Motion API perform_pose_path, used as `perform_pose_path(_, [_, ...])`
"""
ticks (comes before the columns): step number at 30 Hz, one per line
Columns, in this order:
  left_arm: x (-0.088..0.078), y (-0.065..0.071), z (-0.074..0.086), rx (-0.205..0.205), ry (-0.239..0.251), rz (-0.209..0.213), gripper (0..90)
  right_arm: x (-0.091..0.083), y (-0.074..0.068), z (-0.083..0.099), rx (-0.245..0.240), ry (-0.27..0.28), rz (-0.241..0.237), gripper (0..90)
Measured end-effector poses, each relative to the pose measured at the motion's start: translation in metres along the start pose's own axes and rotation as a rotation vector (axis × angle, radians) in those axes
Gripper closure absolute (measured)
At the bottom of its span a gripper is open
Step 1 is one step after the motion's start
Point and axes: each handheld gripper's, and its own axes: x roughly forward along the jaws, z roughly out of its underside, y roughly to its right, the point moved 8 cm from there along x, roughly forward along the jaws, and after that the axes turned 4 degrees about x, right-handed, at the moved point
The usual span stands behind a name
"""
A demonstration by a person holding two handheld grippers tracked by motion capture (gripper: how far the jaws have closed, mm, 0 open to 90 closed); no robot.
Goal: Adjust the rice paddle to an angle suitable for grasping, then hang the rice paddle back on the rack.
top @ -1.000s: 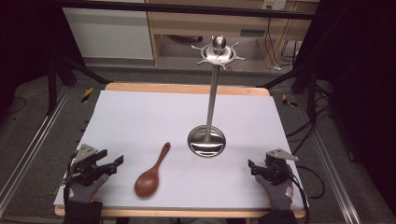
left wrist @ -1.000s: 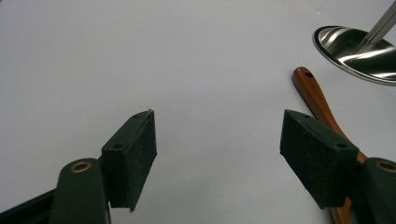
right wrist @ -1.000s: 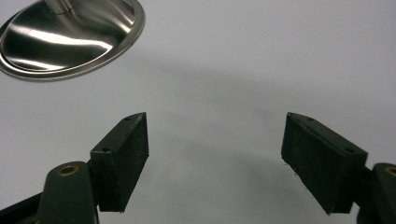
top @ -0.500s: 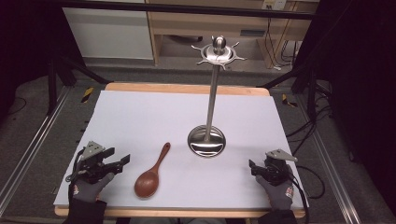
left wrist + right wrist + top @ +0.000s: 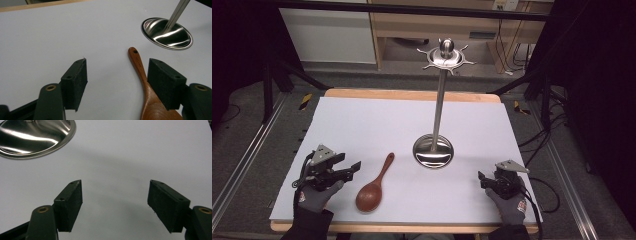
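A brown wooden spoon [image 5: 373, 187] lies on the white table top, bowl toward me, handle pointing at the steel stand's round base [image 5: 433, 151]. My left gripper [image 5: 356, 167] sits just left of the spoon, aimed at it. In the left gripper view the spoon handle [image 5: 138, 66] runs between the pads, close beside the right pad [image 5: 165, 83], and nothing presses on it. This gripper [image 5: 117, 67] is open, and its jaws have just been closing a little. My right gripper [image 5: 482, 179] rests near the front right. It [image 5: 115, 187] is open over bare table, its jaws also just closing, nothing between them.
The stand's thin pole rises to a hooked top disc [image 5: 445, 56] above the table's far half. The table's wooden edge [image 5: 412, 94] runs along the back. Cables and metal rails lie on the floor at both sides.
My left gripper has moved right toward the spoon and lifted slightly. The right gripper has stayed put. The spoon and the stand have not moved.
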Motion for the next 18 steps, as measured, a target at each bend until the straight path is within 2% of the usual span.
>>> perform_pose_path(8, [0.005, 0.007, -0.009, 0.011, -0.022, 0.002, 36.1, 0.000, 0.000, 0.001, -0.008, -0.003, 0.004, 28.2])
perform_pose_path(18, [0.013, 0.019, -0.019, 0.050, -0.041, -0.010, 39.8, -0.001, -0.001, 0.001, -0.022, -0.002, 0.009, 28.2])
